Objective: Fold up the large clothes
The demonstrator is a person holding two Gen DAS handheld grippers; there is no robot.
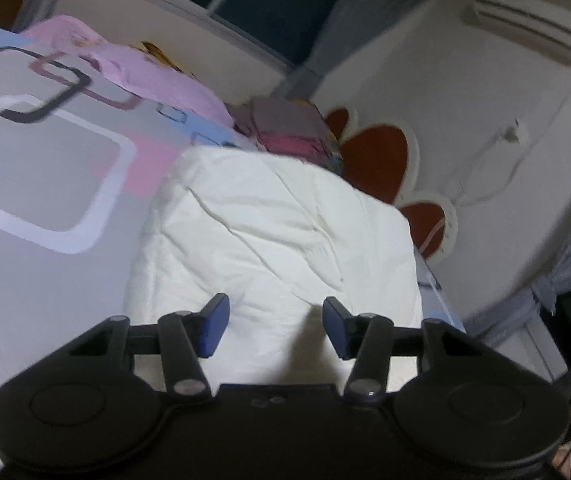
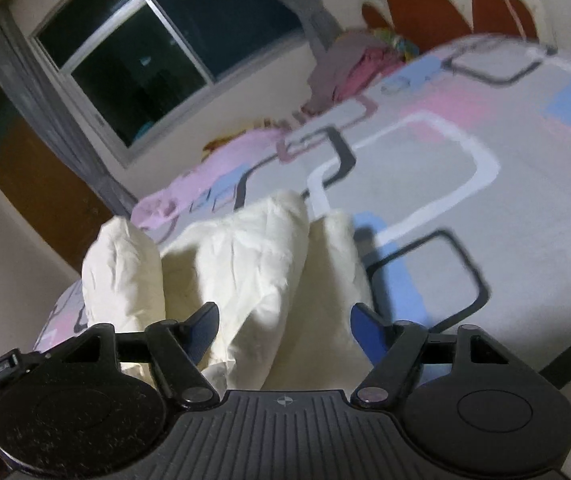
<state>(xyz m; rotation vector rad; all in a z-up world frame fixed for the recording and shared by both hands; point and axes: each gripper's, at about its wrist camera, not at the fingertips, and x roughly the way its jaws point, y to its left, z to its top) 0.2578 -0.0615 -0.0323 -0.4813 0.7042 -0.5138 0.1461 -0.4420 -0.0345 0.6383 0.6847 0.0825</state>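
A cream-white garment (image 1: 269, 236) lies folded into a thick block on the patterned bed sheet (image 1: 45, 184). My left gripper (image 1: 275, 326) is open just above its near edge, holding nothing. In the right wrist view the same garment (image 2: 245, 264) shows as bunched, upright folds at the bed's near corner. My right gripper (image 2: 285, 330) is open, with the cloth lying between its blue fingers (image 2: 369, 330) but not pinched.
A pink cloth (image 1: 145, 72) lies along the far edge of the bed. A pile of folded clothes (image 1: 289, 132) sits by the red and white headboard (image 1: 381, 160). A window (image 2: 157, 44) with grey curtains is behind the bed.
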